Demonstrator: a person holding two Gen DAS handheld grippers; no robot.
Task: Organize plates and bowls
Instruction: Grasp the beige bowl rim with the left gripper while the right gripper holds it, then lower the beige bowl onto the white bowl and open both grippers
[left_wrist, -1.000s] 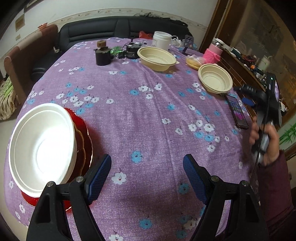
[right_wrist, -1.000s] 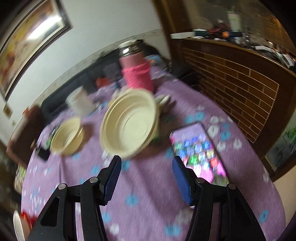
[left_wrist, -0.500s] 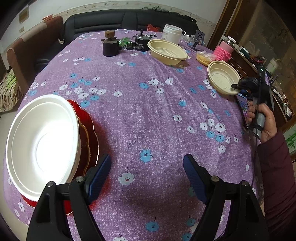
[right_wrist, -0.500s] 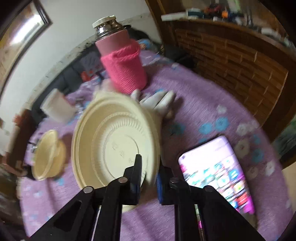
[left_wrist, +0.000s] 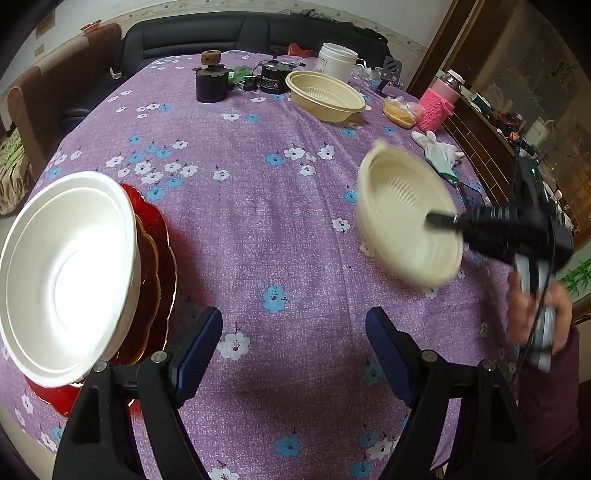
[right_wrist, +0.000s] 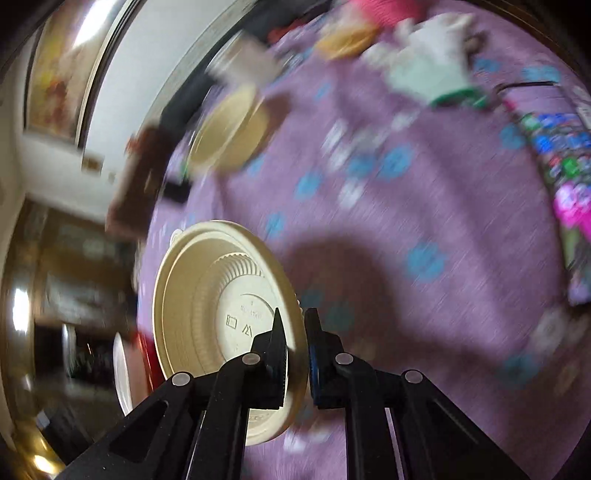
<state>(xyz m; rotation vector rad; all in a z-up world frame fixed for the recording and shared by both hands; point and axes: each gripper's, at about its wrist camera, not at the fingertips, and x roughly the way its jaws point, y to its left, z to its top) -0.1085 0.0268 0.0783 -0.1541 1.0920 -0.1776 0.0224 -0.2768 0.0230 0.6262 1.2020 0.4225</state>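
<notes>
My right gripper is shut on the rim of a cream plastic bowl and holds it tilted in the air above the purple tablecloth; it also shows in the left wrist view. My left gripper is open and empty over the near table edge. To its left a white bowl sits on stacked red plates. A second cream bowl rests at the far side of the table, also seen in the right wrist view.
A white jar, dark pot, black device, pink-sleeved flask, bagged snack and white glove lie at the far right. A lit phone lies near the right edge. A sofa stands behind.
My right gripper closed on the cream bowl's rim, lifted it off the table and carried it left toward the middle. The left gripper stayed open and nearly still.
</notes>
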